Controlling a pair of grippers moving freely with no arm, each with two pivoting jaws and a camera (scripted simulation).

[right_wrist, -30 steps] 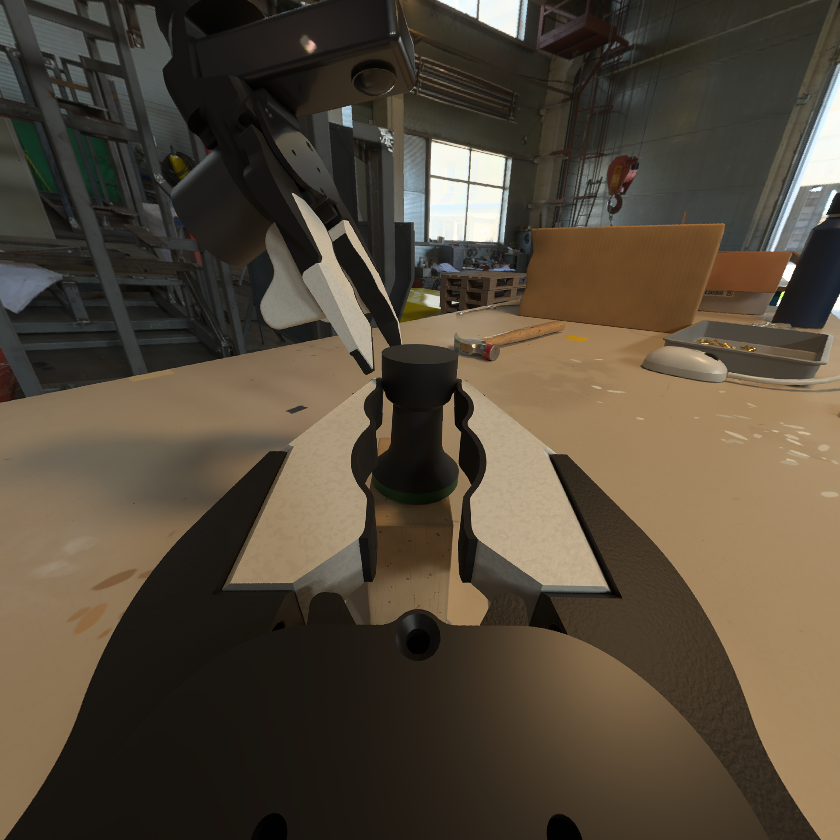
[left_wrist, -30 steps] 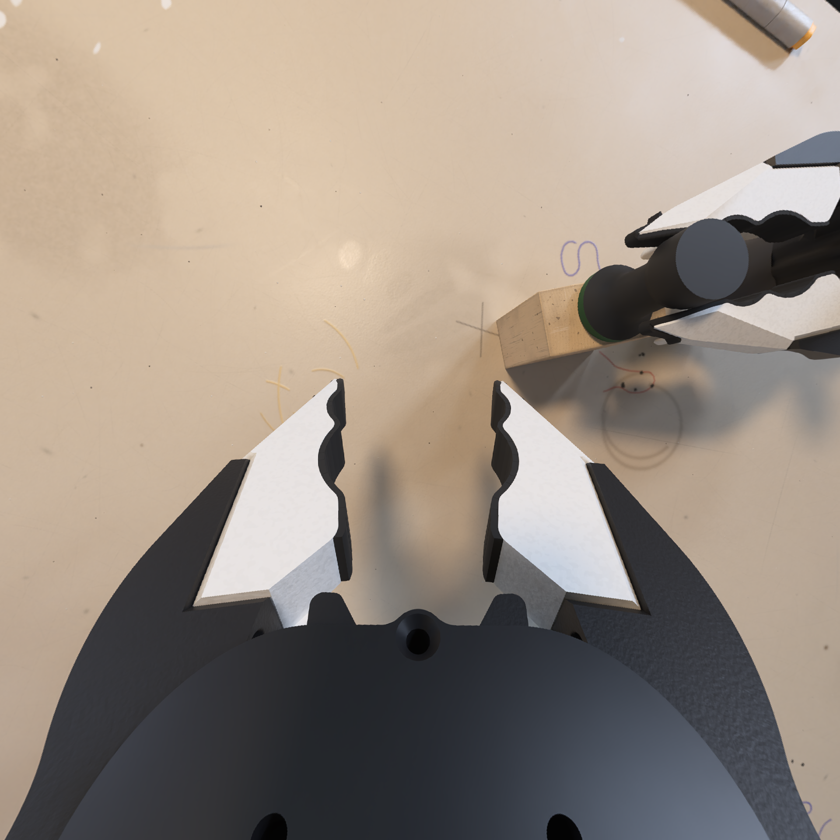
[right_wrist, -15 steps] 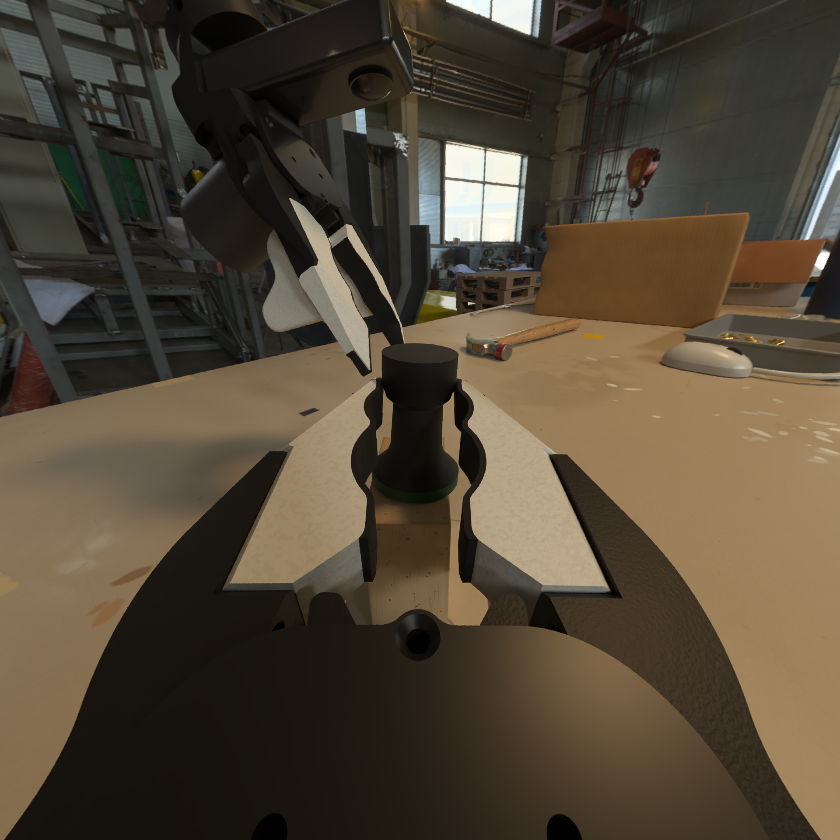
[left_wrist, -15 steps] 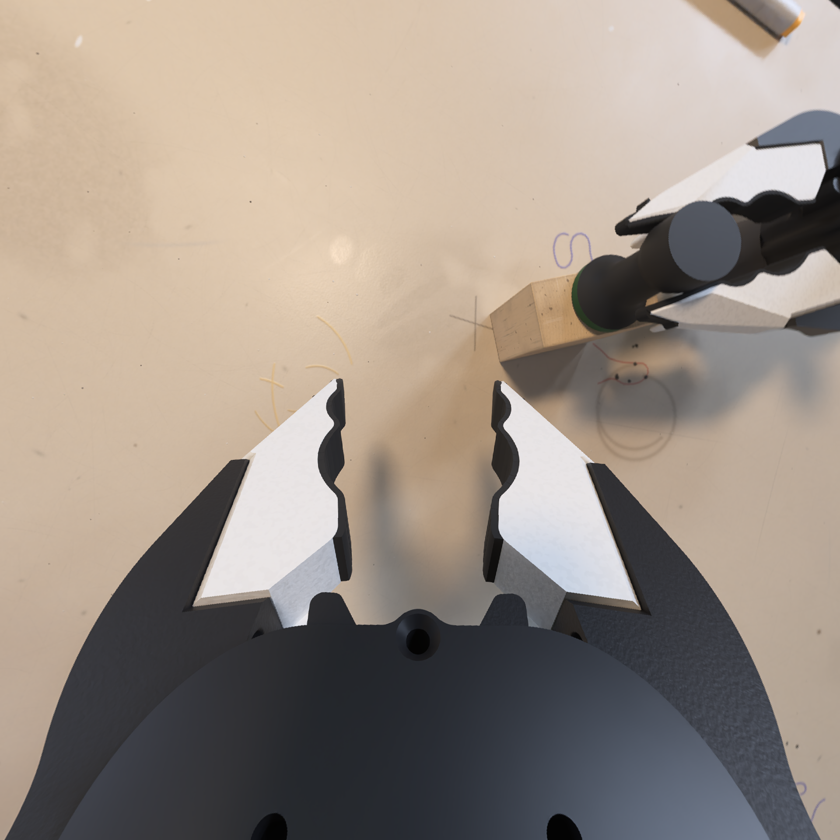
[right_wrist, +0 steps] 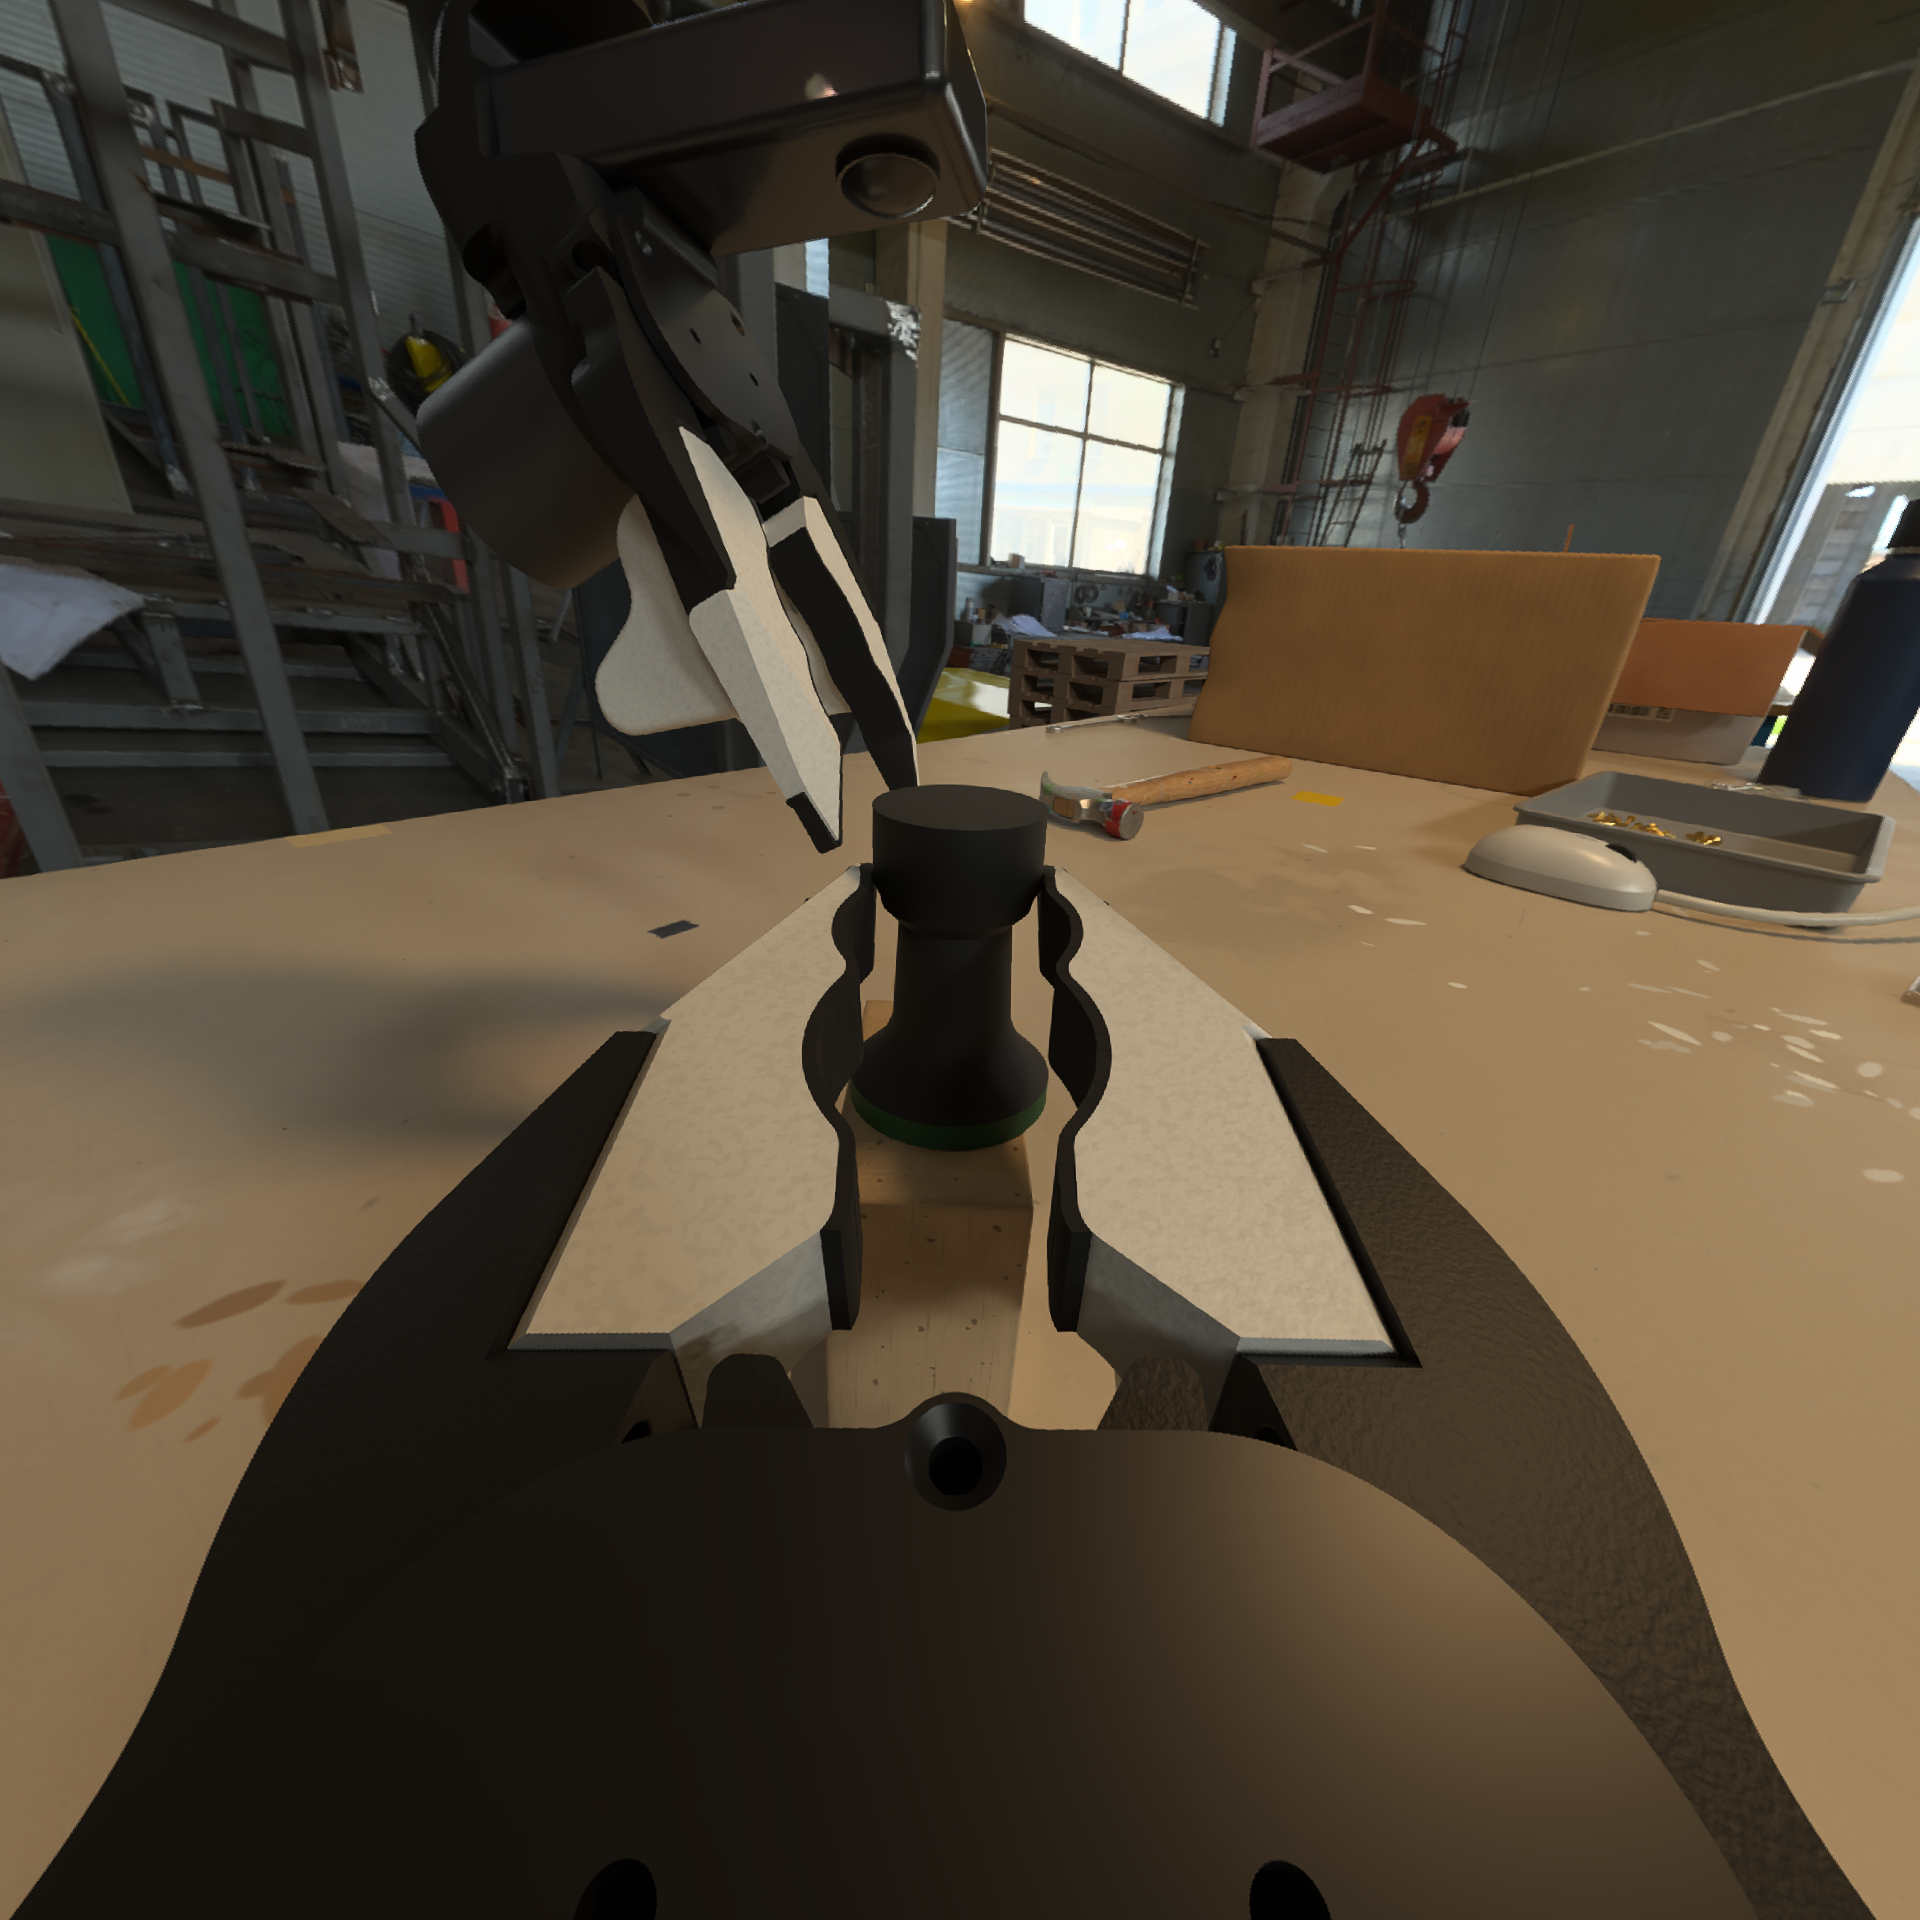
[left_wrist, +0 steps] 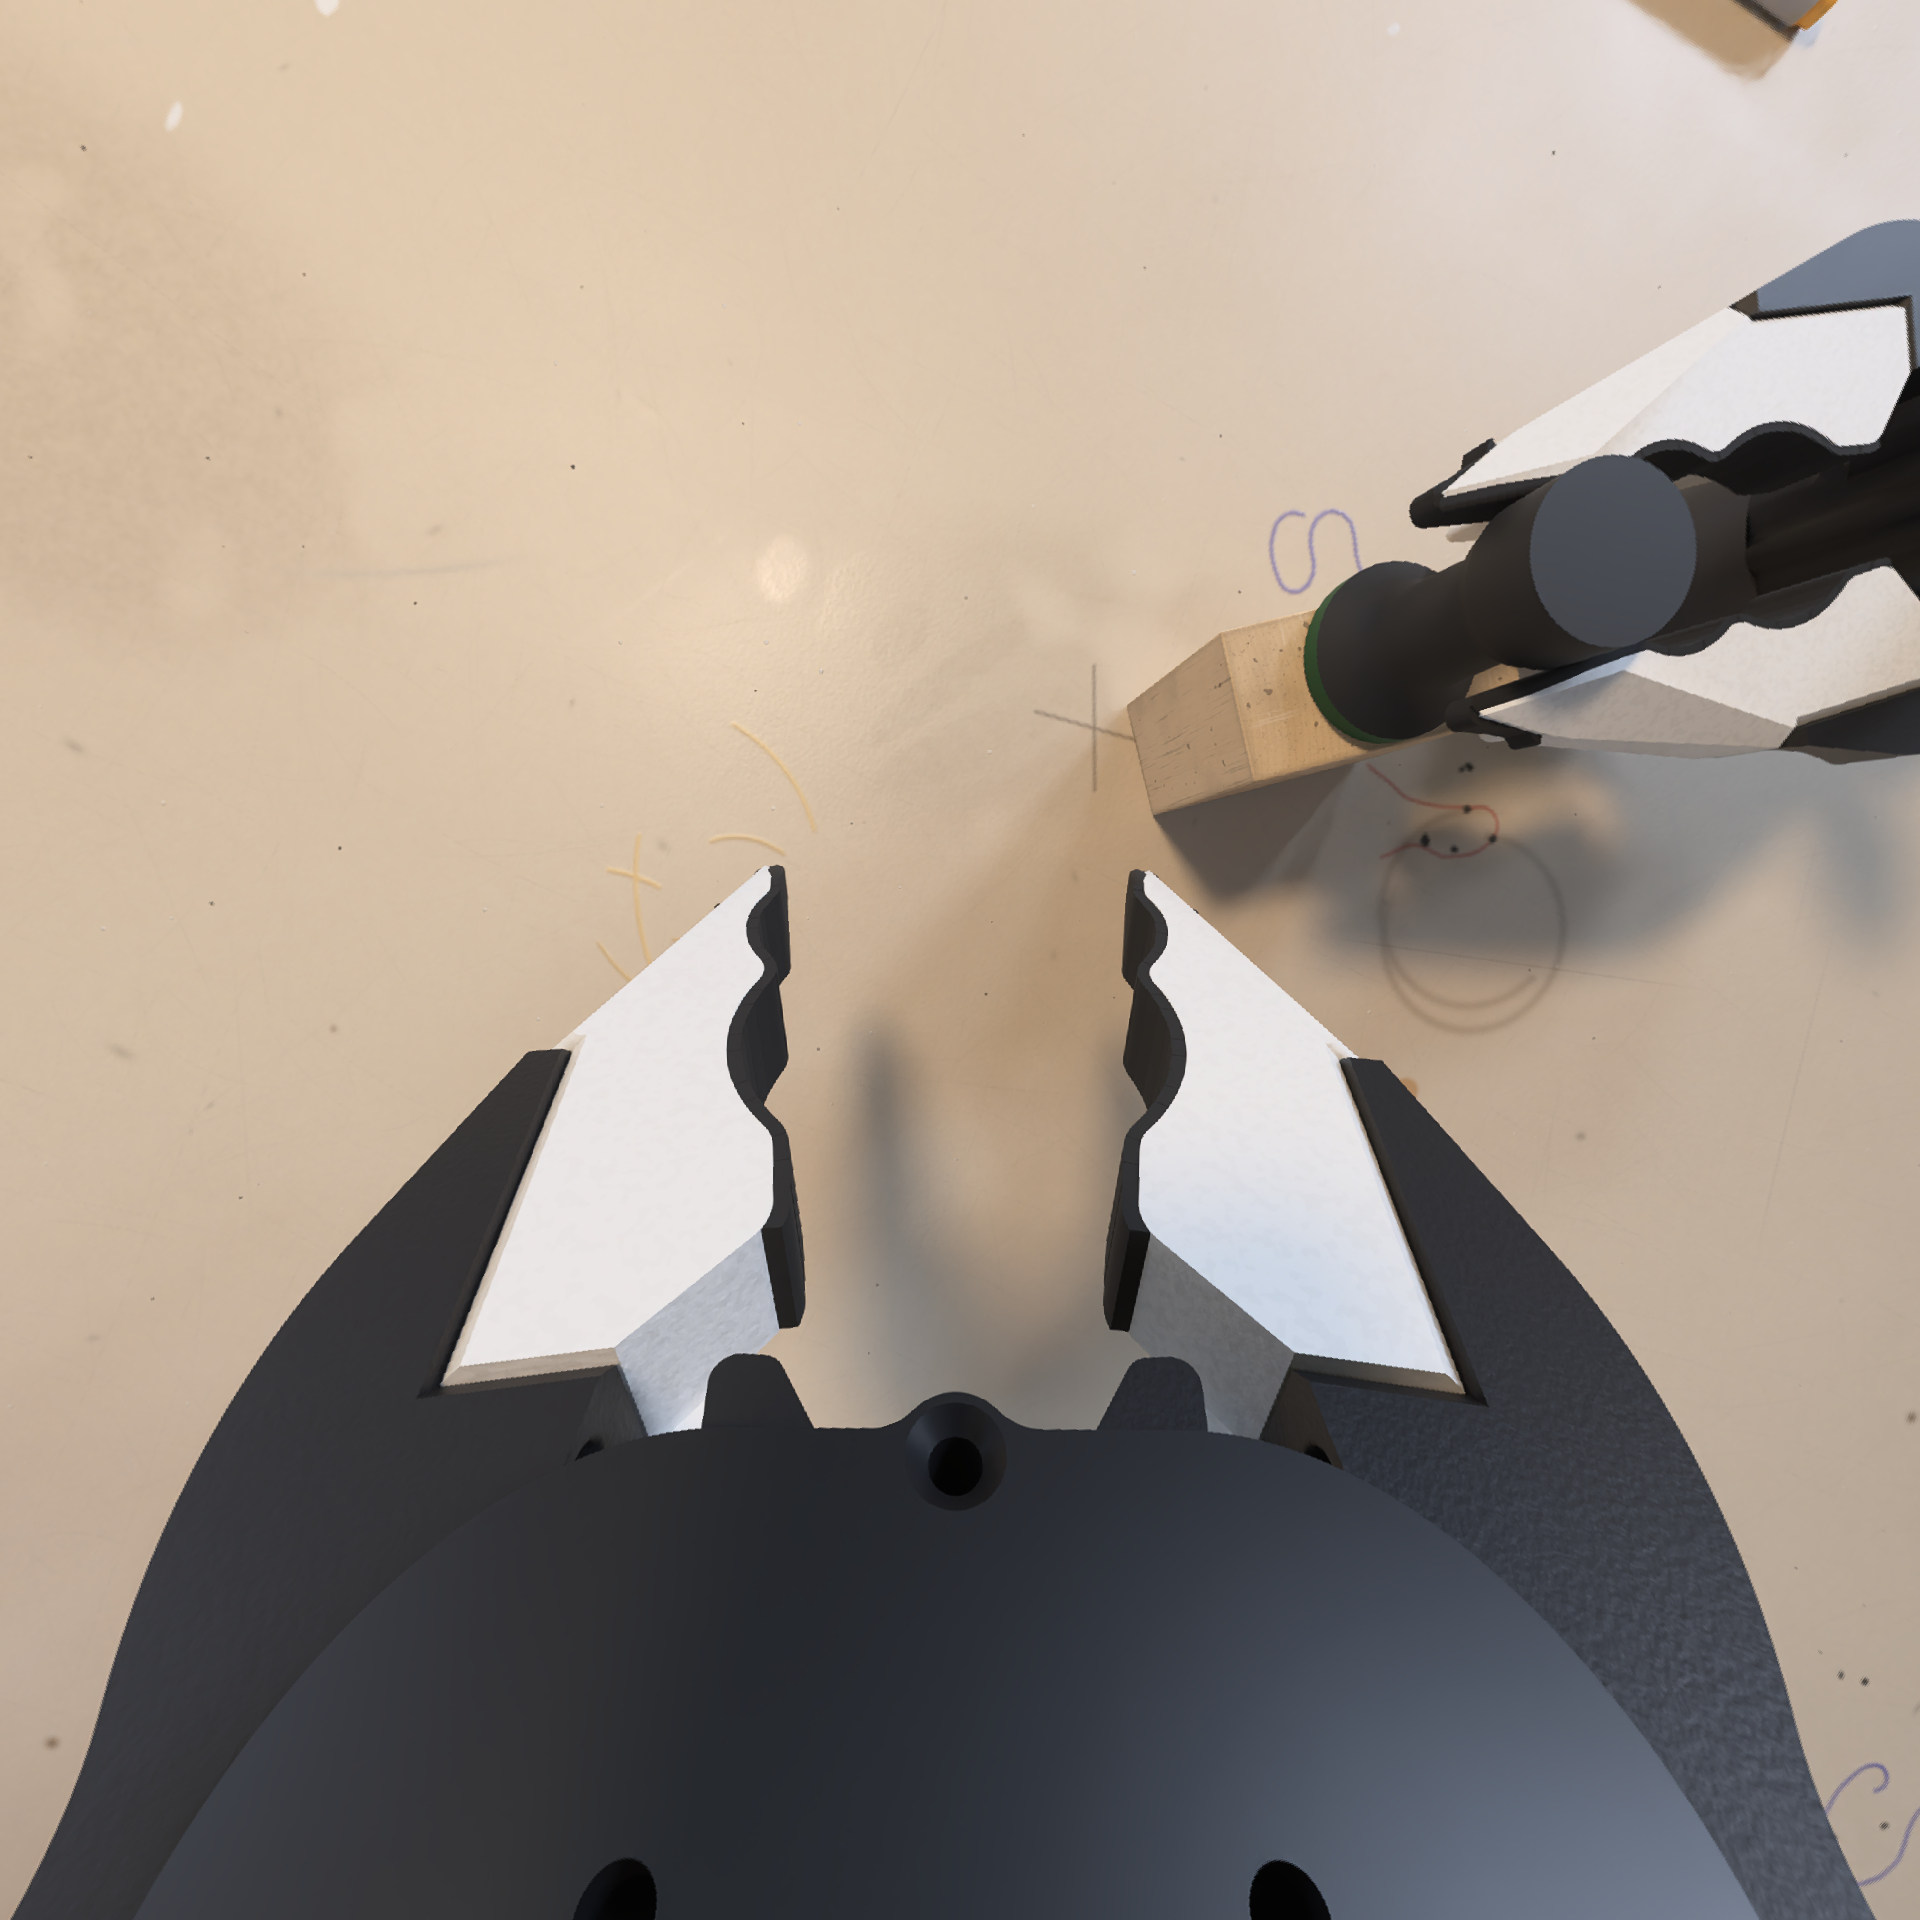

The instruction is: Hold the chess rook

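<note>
The black chess rook (right_wrist: 951, 997) with a green felt base stands upright on a small wooden block (right_wrist: 935, 1247) on the tan table. My right gripper (right_wrist: 954, 883) is shut on the rook, its fingertips clamping just under the head. In the left wrist view the rook (left_wrist: 1507, 603), block (left_wrist: 1216, 717) and right gripper (left_wrist: 1449, 613) sit at the right. My left gripper (left_wrist: 956, 883) is open and empty, pointing down at bare table to the left of the block. In the right wrist view it (right_wrist: 852, 800) hangs just behind the rook's head.
A hammer (right_wrist: 1164, 790), a computer mouse (right_wrist: 1558, 868), a grey tray (right_wrist: 1766, 883) of small brass parts, a cardboard sheet (right_wrist: 1423, 655) and a dark bottle (right_wrist: 1860, 675) lie at the far right. A marker tip (left_wrist: 1766, 10) shows at the far edge.
The right gripper stays shut on the rook; its view sways slightly. The left gripper stays open and has drifted a little, with the block sliding slightly left in its view.
</note>
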